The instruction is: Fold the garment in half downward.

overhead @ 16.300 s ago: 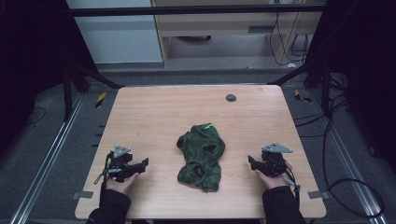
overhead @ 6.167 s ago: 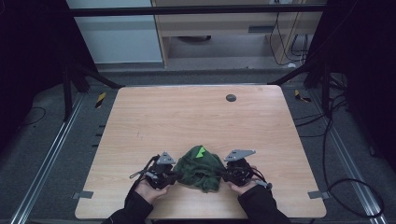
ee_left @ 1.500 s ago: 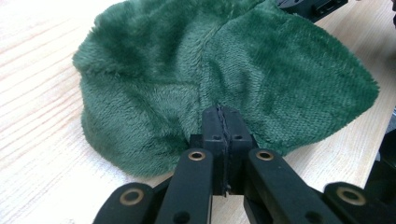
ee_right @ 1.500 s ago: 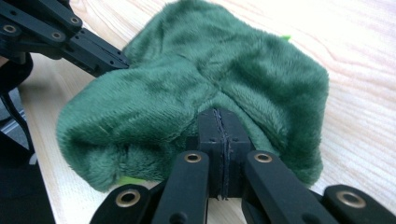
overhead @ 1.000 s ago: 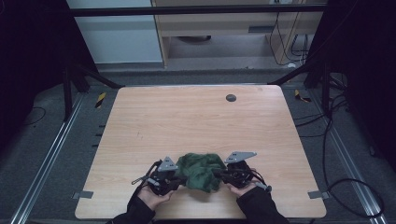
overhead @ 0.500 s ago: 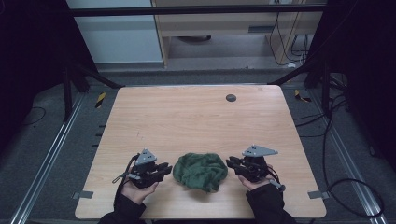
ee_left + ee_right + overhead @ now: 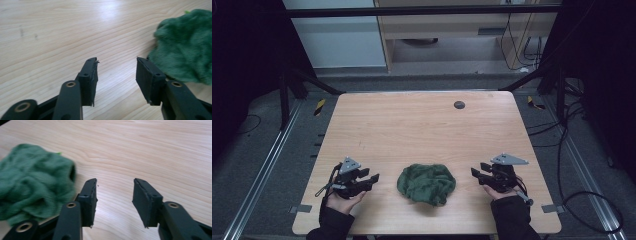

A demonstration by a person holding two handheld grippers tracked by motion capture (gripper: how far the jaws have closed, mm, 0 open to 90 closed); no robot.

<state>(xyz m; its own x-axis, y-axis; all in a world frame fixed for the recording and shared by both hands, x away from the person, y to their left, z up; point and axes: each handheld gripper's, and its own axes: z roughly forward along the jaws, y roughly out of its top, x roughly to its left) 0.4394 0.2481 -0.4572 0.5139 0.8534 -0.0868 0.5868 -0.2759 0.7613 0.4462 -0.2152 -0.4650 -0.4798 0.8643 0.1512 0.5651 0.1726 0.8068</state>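
**Green cloth bundled at the counter's near edge, both claws let go**

High view: the green fleece cloth (image 7: 427, 184) lies bunched into a rounded heap on the wooden counter (image 7: 422, 125), near its front edge. The left claw (image 7: 371, 179) and right claw (image 7: 475, 173) flank it, each clear of the fabric and pointing inward, probably because the gathering is finished.

Left gripper view: the left claw (image 7: 117, 72) has just been opening; its jaws stand wide over bare wood with nothing between them, the cloth (image 7: 185, 47) just beside one jaw.

Right gripper view: the right claw (image 7: 114, 192) has likewise just been opening and is empty, the cloth (image 7: 32, 185) lying off to one side.
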